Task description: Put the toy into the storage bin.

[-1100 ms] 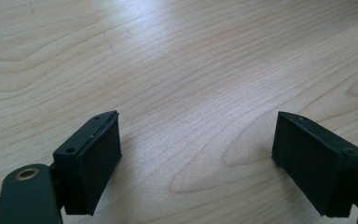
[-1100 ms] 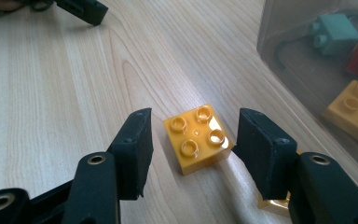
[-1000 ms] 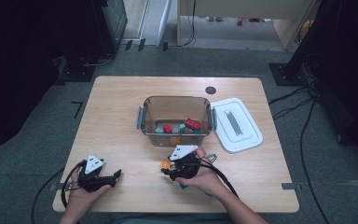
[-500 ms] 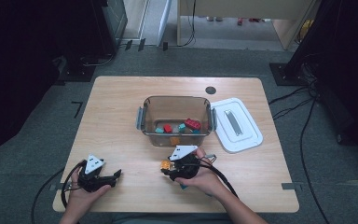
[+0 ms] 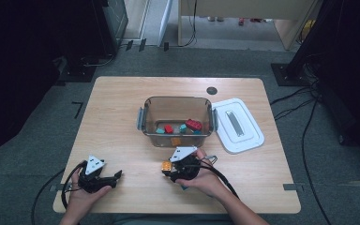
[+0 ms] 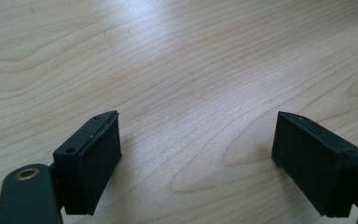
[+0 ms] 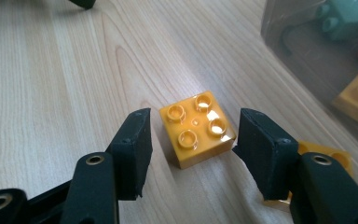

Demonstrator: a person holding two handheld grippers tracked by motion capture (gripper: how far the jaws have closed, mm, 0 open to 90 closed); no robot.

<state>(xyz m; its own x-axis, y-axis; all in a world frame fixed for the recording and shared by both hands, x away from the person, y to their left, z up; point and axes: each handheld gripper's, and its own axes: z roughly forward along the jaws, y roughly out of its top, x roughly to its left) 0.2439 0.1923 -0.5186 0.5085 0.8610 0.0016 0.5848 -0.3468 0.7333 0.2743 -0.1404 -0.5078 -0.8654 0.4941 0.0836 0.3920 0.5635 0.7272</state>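
A yellow four-stud brick (image 7: pixel 196 128) sits on the wooden table (image 5: pixel 117 117) between the jaws of my right gripper (image 7: pixel 193 151). The right pad touches one corner of it and a narrow gap shows at the left pad, so the jaws stand open around it. A second yellow brick (image 7: pixel 328 154) lies partly hidden behind the right jaw. In the high view the right gripper (image 5: pixel 167 168) lies just in front of the clear box (image 5: pixel 178 98). My left gripper (image 5: pixel 115 177) rests near the front left, open over bare wood (image 6: pixel 196 158).
The clear box holds red (image 5: pixel 193 124), teal (image 5: pixel 160 131) and orange (image 5: pixel 176 140) bricks. Its white lid (image 5: pixel 238 124) lies flat to its right. A small black disc (image 5: pixel 211 90) sits at the table's far side. Cables trail from both grippers off the front edge.
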